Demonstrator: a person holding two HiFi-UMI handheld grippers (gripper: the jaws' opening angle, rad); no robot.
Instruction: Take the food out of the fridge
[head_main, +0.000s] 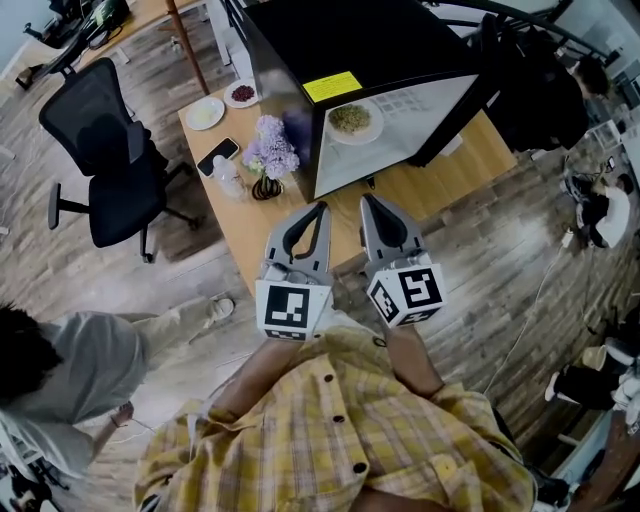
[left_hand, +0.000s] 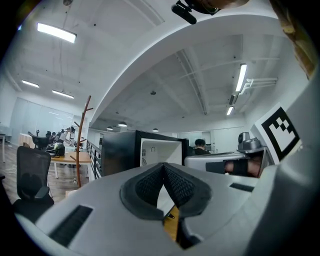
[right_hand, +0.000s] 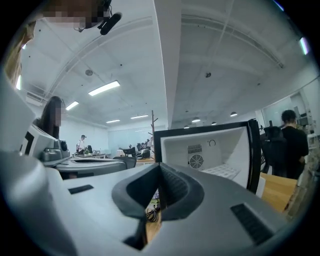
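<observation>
food plate (head_main: 349, 120), head view only

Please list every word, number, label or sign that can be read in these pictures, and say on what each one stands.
No text can be read in any view.
On the yellow label on top of the black fridge: any print is too small to read.
On the marker cube of the left gripper: a black and white square pattern, no letters.
On the marker cube of the right gripper: the same kind of pattern, no letters.
</observation>
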